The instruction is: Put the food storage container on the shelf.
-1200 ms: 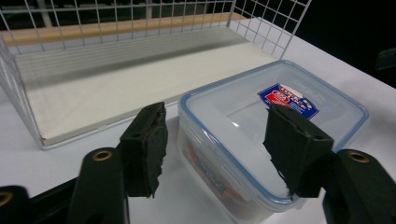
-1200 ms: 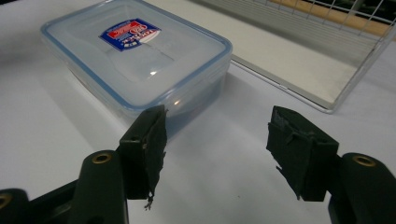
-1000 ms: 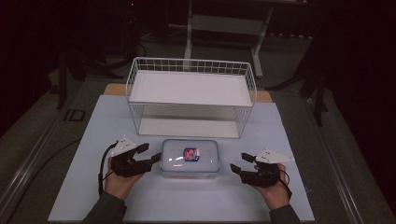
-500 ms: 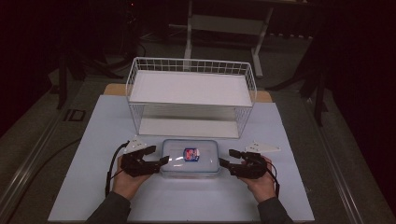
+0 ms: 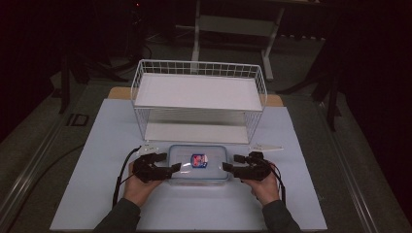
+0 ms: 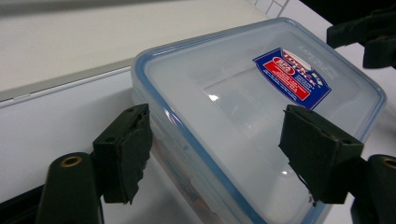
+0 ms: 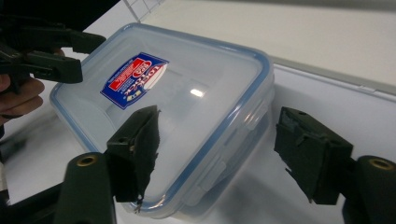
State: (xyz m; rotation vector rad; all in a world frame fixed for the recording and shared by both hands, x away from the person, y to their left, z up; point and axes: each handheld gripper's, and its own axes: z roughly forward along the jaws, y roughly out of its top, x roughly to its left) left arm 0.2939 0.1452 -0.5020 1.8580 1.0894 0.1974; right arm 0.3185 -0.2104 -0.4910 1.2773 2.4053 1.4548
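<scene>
We have brought both grippers in from beside the container [image 5: 199, 163] to its ends. It sits on the desk [image 5: 97, 145] before the wire rack [image 5: 199, 92]. Left gripper [image 6: 215, 154] and right gripper [image 7: 219, 154] fingers gape, straddling its corners; we should close evenly under the lid rim.

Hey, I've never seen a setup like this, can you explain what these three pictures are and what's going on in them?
A person holds a hand tool in each hand, each ending in a two-jawed claw: the left claw and the right claw. One picture comes from a camera above the table; the other two come from cameras riding on each tool. A clear plastic box with a blue-rimmed lid lies before a white wire shelf. Both claws are open at the box's two ends; nothing is gripped yet.
</scene>
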